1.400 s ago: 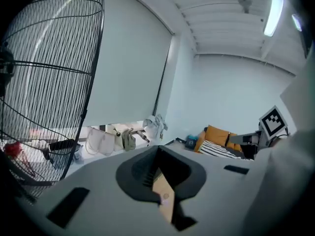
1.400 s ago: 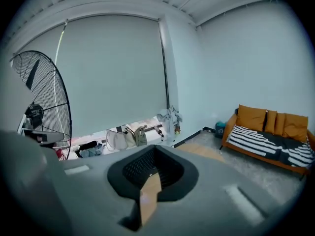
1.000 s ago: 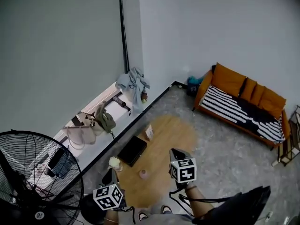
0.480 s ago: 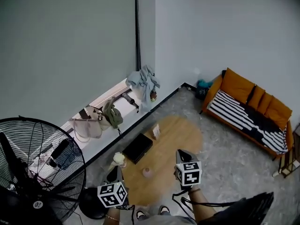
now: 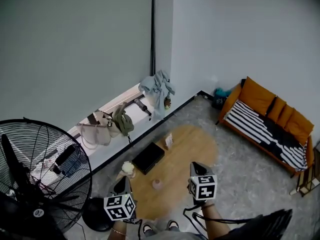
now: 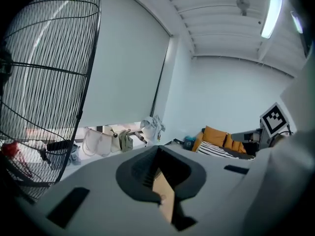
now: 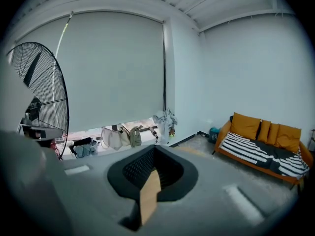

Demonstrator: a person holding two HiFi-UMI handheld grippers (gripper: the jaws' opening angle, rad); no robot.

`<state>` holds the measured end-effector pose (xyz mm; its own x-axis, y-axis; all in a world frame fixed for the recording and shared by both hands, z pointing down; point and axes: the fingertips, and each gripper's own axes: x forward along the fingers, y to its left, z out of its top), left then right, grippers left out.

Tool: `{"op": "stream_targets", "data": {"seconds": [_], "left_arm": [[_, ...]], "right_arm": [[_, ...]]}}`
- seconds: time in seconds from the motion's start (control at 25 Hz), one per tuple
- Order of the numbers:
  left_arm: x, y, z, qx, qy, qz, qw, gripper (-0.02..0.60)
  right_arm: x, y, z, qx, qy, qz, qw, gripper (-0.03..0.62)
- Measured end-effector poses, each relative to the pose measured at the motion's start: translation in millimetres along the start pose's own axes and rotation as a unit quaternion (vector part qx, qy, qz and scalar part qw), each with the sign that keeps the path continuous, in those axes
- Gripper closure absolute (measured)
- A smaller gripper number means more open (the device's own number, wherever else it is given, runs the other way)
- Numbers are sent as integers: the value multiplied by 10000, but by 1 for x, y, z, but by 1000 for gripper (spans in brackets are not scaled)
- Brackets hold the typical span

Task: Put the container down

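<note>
Round wooden desk, centre of floor; left tongs and right tongs over its near edge, both closed and empty; small pinkish container stands on desk between them; set-down apparently complete, nothing left to release.

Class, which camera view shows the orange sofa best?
The head view: the whole orange sofa shows from above, unobstructed. The right gripper view shows the sofa side-on near the dim edge; the left gripper view shows it small, partly hidden.
</note>
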<state>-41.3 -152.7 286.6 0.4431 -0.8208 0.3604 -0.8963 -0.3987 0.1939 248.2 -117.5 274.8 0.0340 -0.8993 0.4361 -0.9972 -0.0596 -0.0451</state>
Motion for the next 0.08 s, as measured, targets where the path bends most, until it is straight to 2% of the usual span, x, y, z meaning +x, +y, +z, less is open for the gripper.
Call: {"op": "stream_targets", "data": {"seconds": [0.08], "left_arm": [[0, -1, 0, 20, -6, -11, 10000, 588]], "right_arm": [[-1, 0, 0, -50, 10, 2, 10000, 589]]}}
